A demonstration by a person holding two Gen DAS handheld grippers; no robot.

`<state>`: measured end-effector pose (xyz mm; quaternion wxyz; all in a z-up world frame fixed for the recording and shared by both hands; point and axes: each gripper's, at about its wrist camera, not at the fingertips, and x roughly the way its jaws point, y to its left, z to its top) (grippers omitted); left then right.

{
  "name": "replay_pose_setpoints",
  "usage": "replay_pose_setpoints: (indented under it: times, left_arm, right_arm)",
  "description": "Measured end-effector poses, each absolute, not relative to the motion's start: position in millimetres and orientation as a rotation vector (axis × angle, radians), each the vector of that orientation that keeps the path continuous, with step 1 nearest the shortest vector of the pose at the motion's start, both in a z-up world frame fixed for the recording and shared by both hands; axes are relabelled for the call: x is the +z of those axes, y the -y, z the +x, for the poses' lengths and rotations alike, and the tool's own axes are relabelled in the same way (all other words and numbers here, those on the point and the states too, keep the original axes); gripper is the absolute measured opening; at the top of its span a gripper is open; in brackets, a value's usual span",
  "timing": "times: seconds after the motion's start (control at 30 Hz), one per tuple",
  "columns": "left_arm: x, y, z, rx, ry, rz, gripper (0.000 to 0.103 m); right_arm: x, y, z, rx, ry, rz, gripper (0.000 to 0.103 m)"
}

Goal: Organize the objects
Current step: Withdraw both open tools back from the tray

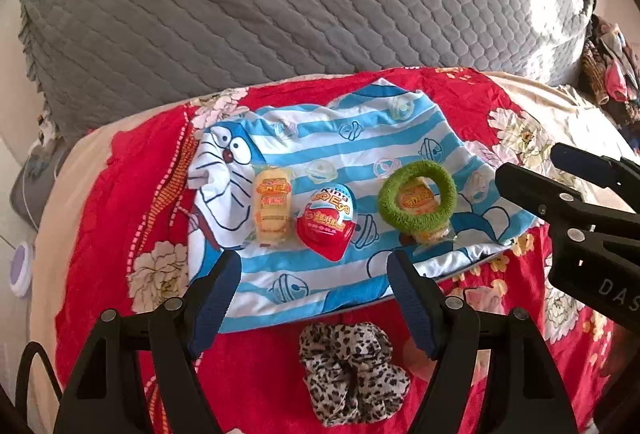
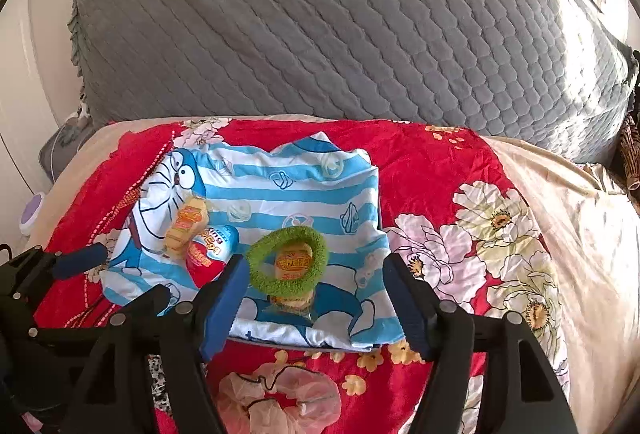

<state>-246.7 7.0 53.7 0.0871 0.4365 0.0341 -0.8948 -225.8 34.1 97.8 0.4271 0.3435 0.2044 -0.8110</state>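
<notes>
A blue-striped cartoon cloth [image 1: 344,138] [image 2: 296,190] lies on a red floral quilt. On it sit a yellow snack packet [image 1: 273,211] [image 2: 188,226], a red egg-shaped toy [image 1: 327,224] [image 2: 210,254], and a green hair ring [image 1: 418,197] [image 2: 287,261] lying over a second yellow packet [image 1: 418,199] [image 2: 293,262]. A leopard scrunchie [image 1: 352,374] lies on the quilt below my left gripper [image 1: 312,270], which is open and empty. A pink scrunchie [image 2: 276,398] lies below my right gripper [image 2: 314,276], open and empty just in front of the green ring.
A grey quilted pillow [image 1: 280,2] [image 2: 340,26] fills the back. The red quilt [image 1: 120,218] [image 2: 432,170] has beige edges. A white and purple round object [image 1: 20,264] sits at the left. Dark clothes [image 1: 612,70] lie at the far right.
</notes>
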Motion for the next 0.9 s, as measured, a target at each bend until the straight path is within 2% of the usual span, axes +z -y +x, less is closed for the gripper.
replay_pose_setpoints:
  times: [0.57, 0.9]
  left_arm:
    - [83.3, -10.4, -206.6, -2.666, -0.105, 1.277, 0.077]
    - [94.4, -11.7, -183.8, -2.673, -0.125, 1.274, 0.079]
  right_arm:
    - [129.6, -66.0, -201.0, -2.004, -0.482, 0.810, 0.084]
    - [145.5, -87.2, -185.9, -1.988, -0.458, 0.780, 0.087]
